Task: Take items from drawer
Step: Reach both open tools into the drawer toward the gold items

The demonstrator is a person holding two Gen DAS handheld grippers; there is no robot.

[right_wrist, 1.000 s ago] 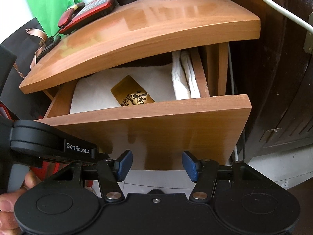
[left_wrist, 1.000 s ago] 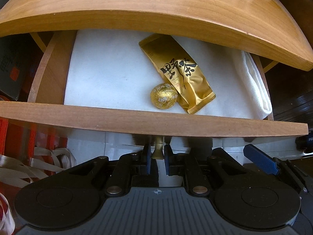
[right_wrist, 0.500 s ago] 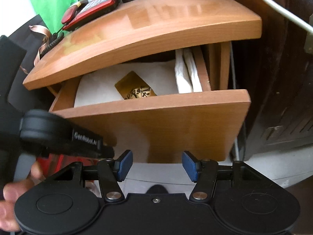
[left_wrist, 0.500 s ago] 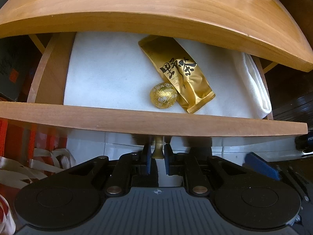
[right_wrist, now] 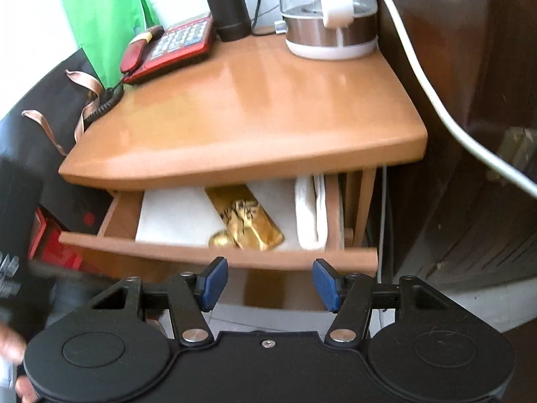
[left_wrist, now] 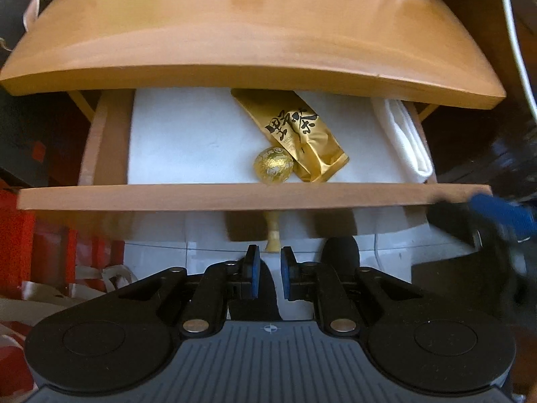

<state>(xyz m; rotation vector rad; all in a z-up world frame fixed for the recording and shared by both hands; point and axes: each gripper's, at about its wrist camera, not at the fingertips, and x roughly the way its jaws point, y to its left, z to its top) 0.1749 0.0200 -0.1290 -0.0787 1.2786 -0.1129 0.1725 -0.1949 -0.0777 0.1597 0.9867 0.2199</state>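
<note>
A wooden nightstand (right_wrist: pixel 241 127) is seen with its drawer (left_wrist: pixel 235 196) pulled out beneath the curved top. The drawer floor is covered by a white liner (left_wrist: pixel 188 141), and a folded white cloth (left_wrist: pixel 407 141) is laid along the drawer's right edge. On the back of the top, an electric kettle (right_wrist: pixel 330 16) is set at the right corner, a black cylinder (right_wrist: pixel 226 3) beside it toward the middle, and a red telephone (right_wrist: pixel 171 47) at the left corner, with its coiled cord run over the left edge. In the drawer, a gold foil packet (left_wrist: pixel 295 134) is laid diagonally right of the middle, its far end hidden under the top; large black characters are printed on it, and the smaller line beneath them is too fine to be read. A gold foil ball (left_wrist: pixel 273 166) is rested against the packet's left side, close to the drawer's front edge. A small knob (left_wrist: pixel 272 231) is fixed under the drawer front. The left gripper (left_wrist: pixel 267 270) is held just below that knob with its blue pads drawn in to a narrow gap and nothing clamped between them. The right gripper (right_wrist: pixel 266 285) is held before the drawer front with its pads well apart and nothing grasped. Its blurred blue fingertip is caught at the right edge of the left wrist view.
</note>
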